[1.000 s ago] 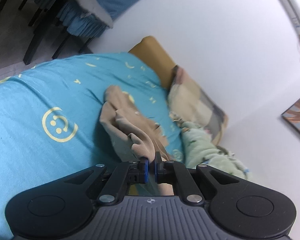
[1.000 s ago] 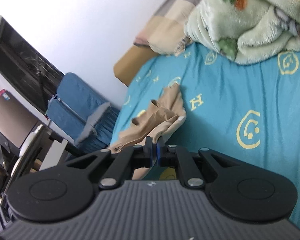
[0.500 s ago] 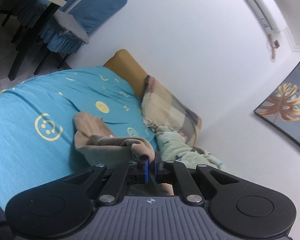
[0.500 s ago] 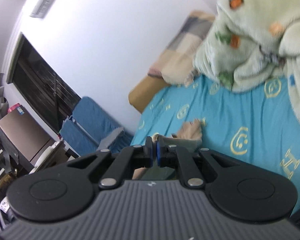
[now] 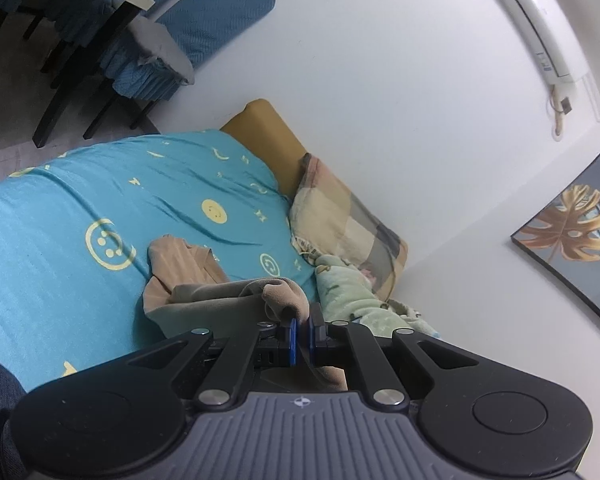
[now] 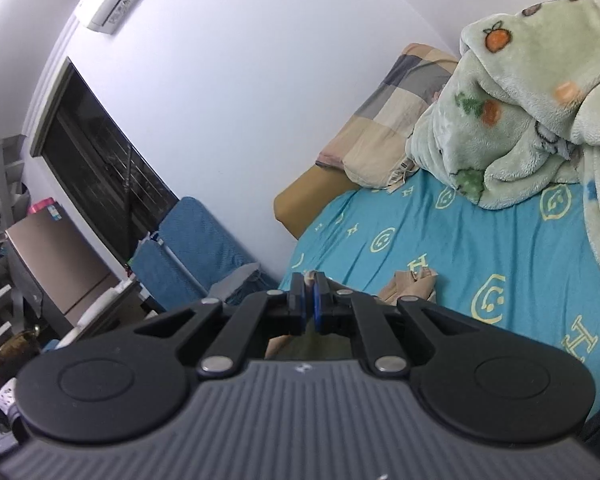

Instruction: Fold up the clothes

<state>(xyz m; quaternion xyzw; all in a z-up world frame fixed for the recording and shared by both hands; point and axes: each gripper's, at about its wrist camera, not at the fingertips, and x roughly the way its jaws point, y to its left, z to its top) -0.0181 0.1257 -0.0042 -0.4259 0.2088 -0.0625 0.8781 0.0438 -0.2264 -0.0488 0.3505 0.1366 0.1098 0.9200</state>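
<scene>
over the bed, both ends of the garment pinched

on my left, the left gripper (image 5: 301, 330) has its blue-padded jaws clamped on a bunched edge of the soft tan fabric garment (image 5: 204, 280), which trails down onto the turquoise bedsheet with yellow smiley prints (image 5: 60, 208). to the right of it lie a checked pillow (image 5: 344, 220) and a pale green fleece blanket (image 6: 512, 128). on my right, the right gripper (image 6: 309, 300) is pinched tight on another bit of the same cloth, whose loose end rests on the sheet.

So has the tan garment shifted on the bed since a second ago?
Yes. The tan garment has been drawn up and back toward the left gripper, away from the checked pillow it lay beside; less of it lies on the blue sheet.
</scene>
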